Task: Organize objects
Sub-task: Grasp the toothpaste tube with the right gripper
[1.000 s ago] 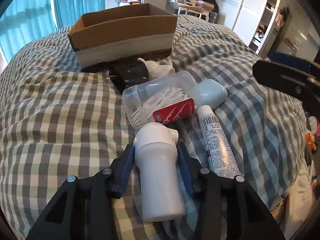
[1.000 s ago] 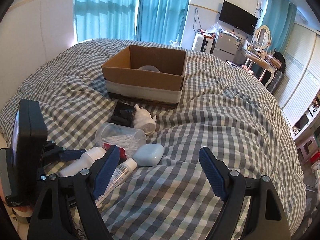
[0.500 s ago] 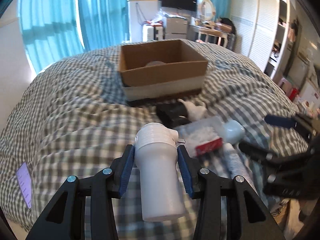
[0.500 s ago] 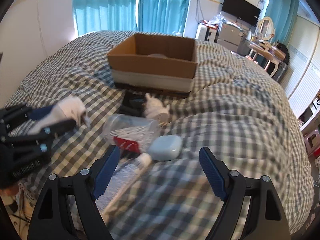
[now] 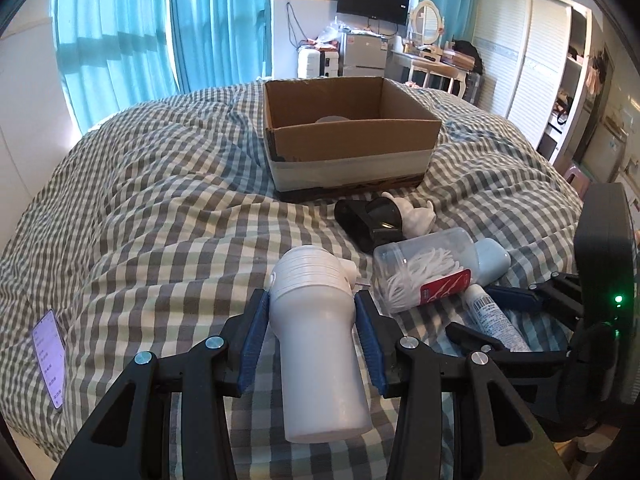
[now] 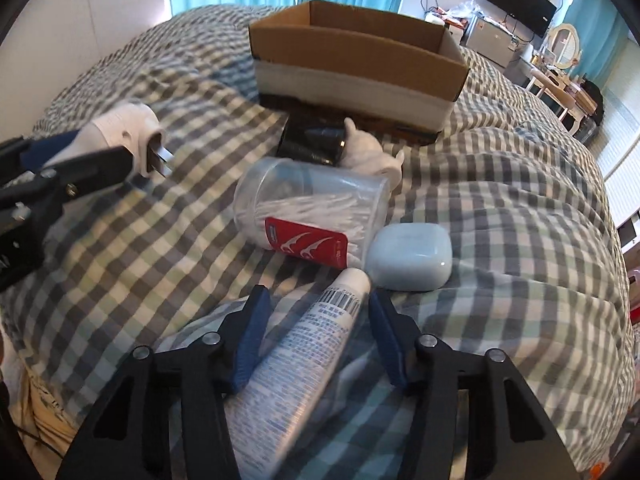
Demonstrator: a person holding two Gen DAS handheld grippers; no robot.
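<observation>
My left gripper (image 5: 312, 312) is shut on a white plug-in device (image 5: 320, 344) and holds it above the checked bedspread; it also shows in the right wrist view (image 6: 124, 136). My right gripper (image 6: 320, 320) is open, its fingers on either side of a white tube (image 6: 304, 360) lying on the bed, apart from it. Beyond lie a clear jar of cotton swabs (image 6: 308, 216), a pale blue case (image 6: 412, 256), a black object (image 6: 312, 144) and a white figurine (image 6: 372, 156). The open cardboard box (image 5: 348, 136) stands further back.
A phone (image 5: 50, 360) lies on the bed at the left edge. The bedspread (image 5: 160, 208) is rumpled around the box. Curtains, a desk and wardrobes stand behind the bed.
My left gripper has lifted the white device off the bed. My right gripper has dropped and moved in over the tube, its fingers now straddling it.
</observation>
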